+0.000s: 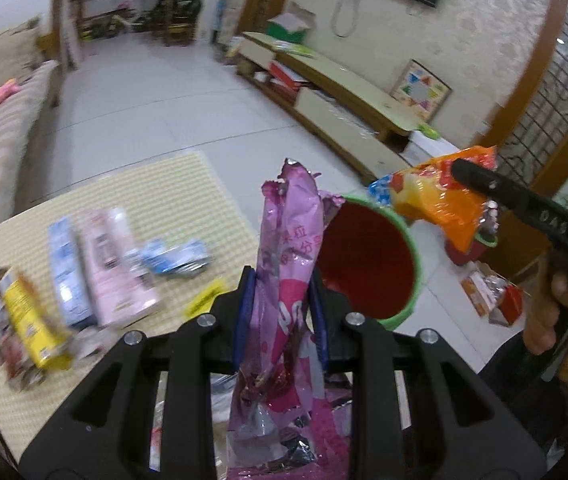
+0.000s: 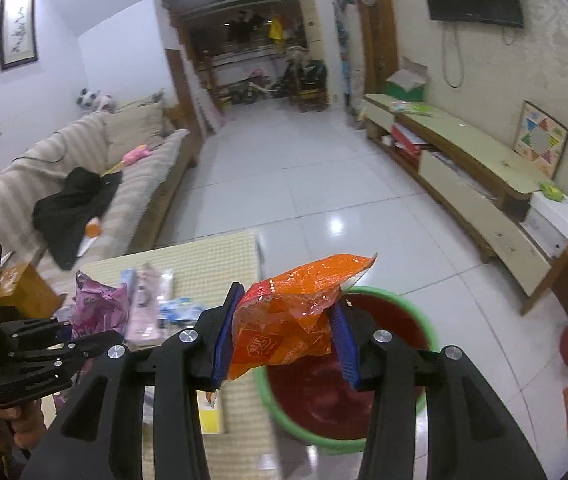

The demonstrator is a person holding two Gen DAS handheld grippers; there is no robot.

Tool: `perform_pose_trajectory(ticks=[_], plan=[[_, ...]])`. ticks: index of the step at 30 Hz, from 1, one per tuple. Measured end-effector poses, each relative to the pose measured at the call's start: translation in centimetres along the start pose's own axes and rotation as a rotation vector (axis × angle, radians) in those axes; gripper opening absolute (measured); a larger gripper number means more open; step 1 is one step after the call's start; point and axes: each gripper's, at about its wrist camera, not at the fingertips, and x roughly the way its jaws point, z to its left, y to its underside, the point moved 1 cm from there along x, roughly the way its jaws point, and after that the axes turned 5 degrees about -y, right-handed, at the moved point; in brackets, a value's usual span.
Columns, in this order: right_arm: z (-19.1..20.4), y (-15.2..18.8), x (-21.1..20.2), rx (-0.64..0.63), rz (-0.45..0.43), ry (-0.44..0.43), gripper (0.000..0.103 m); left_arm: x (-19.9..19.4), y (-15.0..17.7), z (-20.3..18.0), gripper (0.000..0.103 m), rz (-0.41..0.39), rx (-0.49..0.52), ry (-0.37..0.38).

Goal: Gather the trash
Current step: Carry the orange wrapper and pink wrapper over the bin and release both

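Your left-wrist view shows table clutter the right one barely catches: a yellow box [image 1: 29,320], blue and pink cartons [image 1: 99,268], a crumpled blue wrapper [image 1: 175,260], all blurred on the checked mat [image 1: 187,196]. It also shows your right hand [image 1: 544,308] on its handle. Right-wrist view gives the sofa [image 2: 83,168] w/ black cloth [image 2: 75,208], plus TV bench [image 2: 484,184].

Left gripper [image 1: 281,308] is clamped on the pink wrapper [image 1: 288,260], which stands upright between the blue pads, just left of the green-rimmed bin [image 1: 414,248]. Right gripper [image 2: 284,332] is clenched on the orange wrapper [image 2: 300,304], held over the bin's red inside, near its rim.
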Motion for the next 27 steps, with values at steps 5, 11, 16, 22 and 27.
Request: perform_pose_trajectory(ticks=[5, 11, 16, 22, 27], plan=[[-4.1, 0.2, 0.5, 0.024, 0.02, 0.043, 0.041, 2.7, -1.7, -3.6, 0.026, 0.006, 0.052, 0.045], [-7.8, 0.7, 1.9, 0.097, 0.037, 0.045, 0.041, 6.4, -2.7, -7.2, 0.026, 0.032, 0.083, 0.08], [-10.0, 0.8, 3.2, 0.175, 0.064, 0.027, 0.041, 9.1, -3.0, -8.5, 0.026, 0.066, 0.098, 0.076], [-10.4, 0.5, 3.2, 0.168, 0.055, 0.047, 0.042, 11.5, -3.2, -9.3, 0.028, 0.1, 0.101, 0.064], [-11.1, 0.2, 3.6, 0.182, 0.053, 0.049, 0.042, 12.6, -3.1, -10.1, 0.032, 0.115, 0.122, 0.067]])
